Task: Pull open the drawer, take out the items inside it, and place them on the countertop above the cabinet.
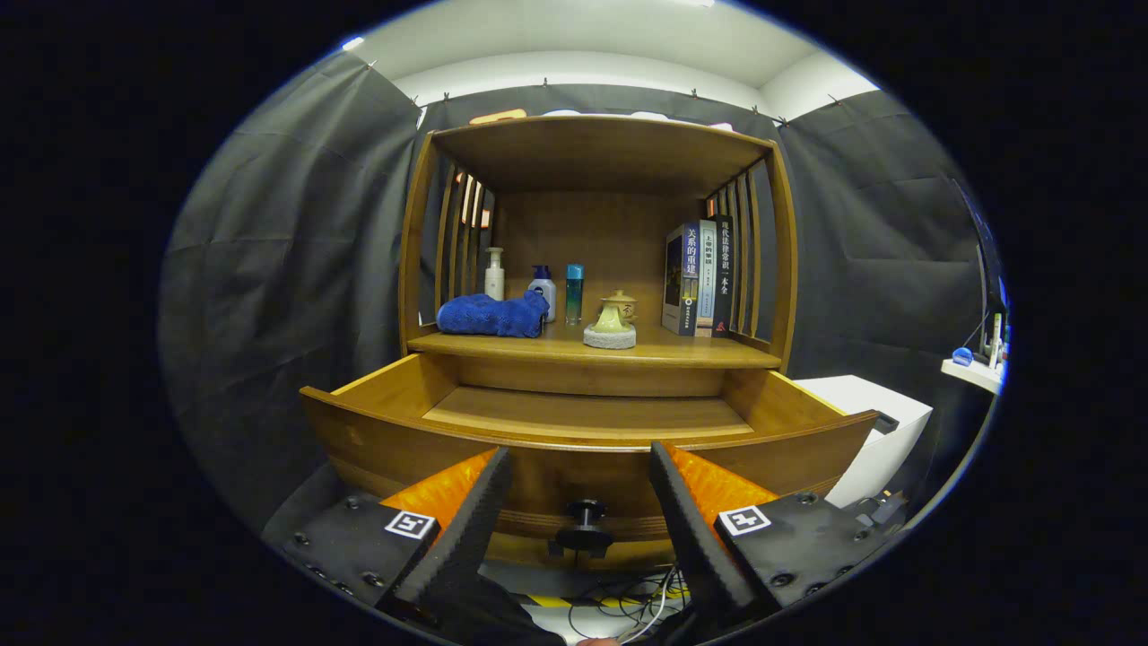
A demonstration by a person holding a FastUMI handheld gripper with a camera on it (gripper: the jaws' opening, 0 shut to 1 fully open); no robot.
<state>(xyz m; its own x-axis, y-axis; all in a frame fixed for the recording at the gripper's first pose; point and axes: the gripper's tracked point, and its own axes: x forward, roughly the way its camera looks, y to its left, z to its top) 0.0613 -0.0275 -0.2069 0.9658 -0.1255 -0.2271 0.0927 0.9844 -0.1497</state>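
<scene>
A: We start with the cabinet (596,269), the biggest thing ahead of us. Why does its drawer (583,440) stand out so far?

B: We judge it is pulled open so we can reach in. From here the drawer floor looks bare; anything close behind the front panel would be hidden from us.

A: And the worktop (682,348) above it, at twelve o'clock from the drawer?

B: It carries books (698,280) at three o'clock, a blue towel (493,316) at nine o'clock with three bottles (542,292) behind it, and a small ceramic jar (613,320) in the middle. We guess the bare stretch between jar and books is left for whatever comes out.

A: Our gripper (581,467)?

B: Its fingers stand wide apart and hold nothing. The drawer knob (585,525) sits between them at six o'clock, untouched, so we read this as the grip let go.
</scene>
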